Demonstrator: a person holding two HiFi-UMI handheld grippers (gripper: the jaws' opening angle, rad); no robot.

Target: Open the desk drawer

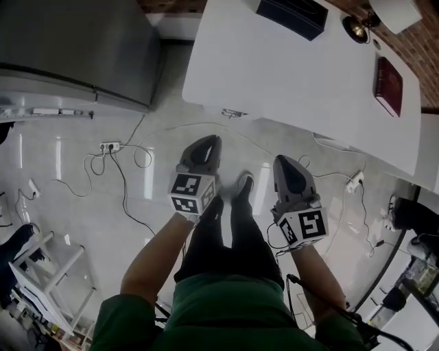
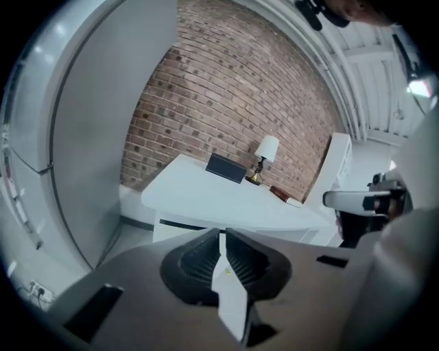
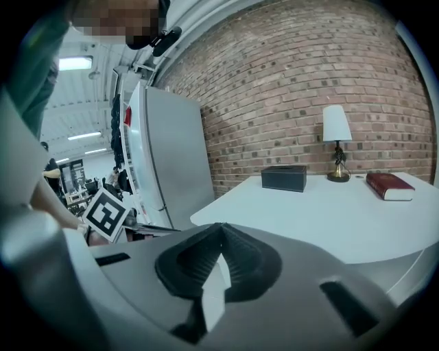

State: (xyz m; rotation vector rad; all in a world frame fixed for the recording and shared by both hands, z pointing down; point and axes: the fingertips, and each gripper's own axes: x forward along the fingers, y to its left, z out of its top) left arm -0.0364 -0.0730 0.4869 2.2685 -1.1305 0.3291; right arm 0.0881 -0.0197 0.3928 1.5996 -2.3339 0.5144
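jaws of the left gripper (image 1: 208,145) stand all but closed, a thin slit between them and nothing in it. right gripper (image 1: 286,163) beside it, tips together, empty. beyond both, the white desk (image 1: 288,75); what seems to be its drawer (image 2: 175,233) sits closed under the near edge. farther off: red book (image 1: 388,86) at right, black box (image 1: 291,15), lamp (image 1: 384,14), brick wall (image 3: 274,103).

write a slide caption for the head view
Left gripper and right gripper, both empty, above the floor before a white desk with box, lamp, book
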